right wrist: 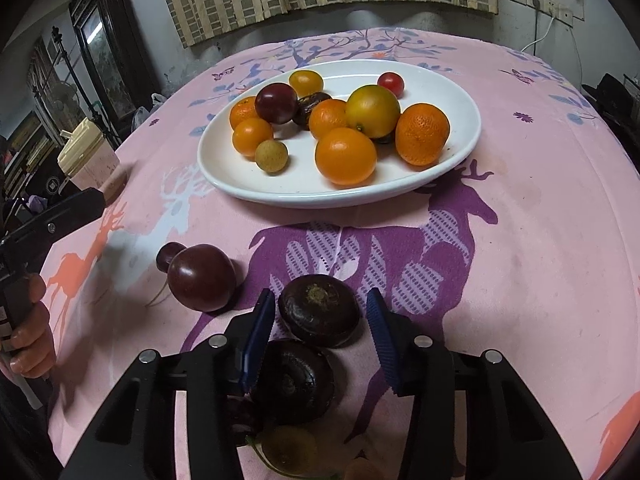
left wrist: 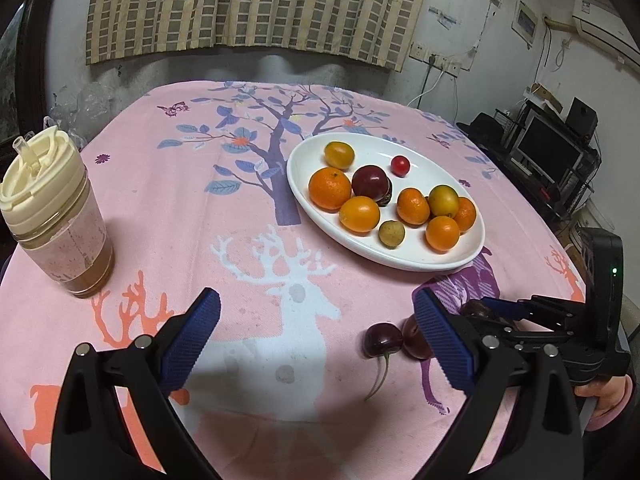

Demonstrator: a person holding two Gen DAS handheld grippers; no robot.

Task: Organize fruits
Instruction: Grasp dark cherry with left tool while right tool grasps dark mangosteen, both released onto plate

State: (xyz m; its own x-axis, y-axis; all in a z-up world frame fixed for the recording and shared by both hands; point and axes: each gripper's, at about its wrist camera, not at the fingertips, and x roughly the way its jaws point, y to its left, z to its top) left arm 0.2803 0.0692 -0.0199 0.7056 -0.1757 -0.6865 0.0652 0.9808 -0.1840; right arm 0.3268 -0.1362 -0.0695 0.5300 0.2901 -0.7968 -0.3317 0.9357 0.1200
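Note:
In the right wrist view a white oval plate (right wrist: 460,152) holds oranges, a plum, a longan and a cherry tomato. My right gripper (right wrist: 320,310) straddles a dark water chestnut (right wrist: 320,308) lying on the cloth. The left pad is at its edge and a sliver of cloth shows at the right pad. A second water chestnut (right wrist: 294,380) sits under the left finger. A plum (right wrist: 202,278) and a cherry (right wrist: 170,256) lie to the left. My left gripper (left wrist: 316,308) stands wide open over the cloth with nothing in it. The cherry (left wrist: 382,340) and plum (left wrist: 414,340) lie by its right finger.
A lidded cup (left wrist: 56,216) of brown drink stands at the table's left. A yellow-green fruit (right wrist: 288,448) lies under the right gripper's body. A pink printed cloth (left wrist: 240,200) covers the table. A wall with a curtain is behind, and shelves with a screen (left wrist: 548,148) stand at the right.

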